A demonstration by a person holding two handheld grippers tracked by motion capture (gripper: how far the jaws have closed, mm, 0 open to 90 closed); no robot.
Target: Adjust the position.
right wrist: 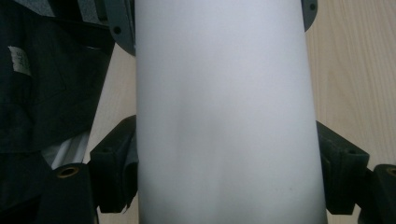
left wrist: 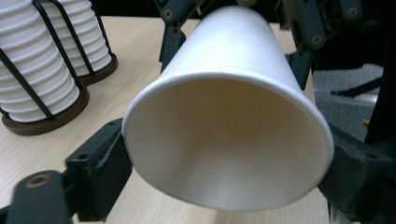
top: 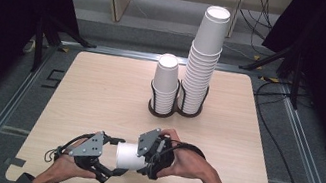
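Note:
A white paper cup (top: 130, 157) lies on its side just above the near part of the table, held between both grippers. My left gripper (top: 111, 158) is shut on its rim end; in the left gripper view the open mouth of the cup (left wrist: 233, 93) faces the camera, with a black jaw pressed on each side of the left gripper (left wrist: 226, 165). My right gripper (top: 146, 161) is shut on the base end. In the right gripper view the cup's wall (right wrist: 224, 116) runs up between the jaws of the right gripper (right wrist: 224, 168).
Two stacks of white cups stand in black wire holders at mid-table: a short stack (top: 165, 84) and a tall stack (top: 202, 63) to its right. The wooden table (top: 100, 90) has bare room on the left. Stand legs and cables (top: 277, 91) lie beyond its edges.

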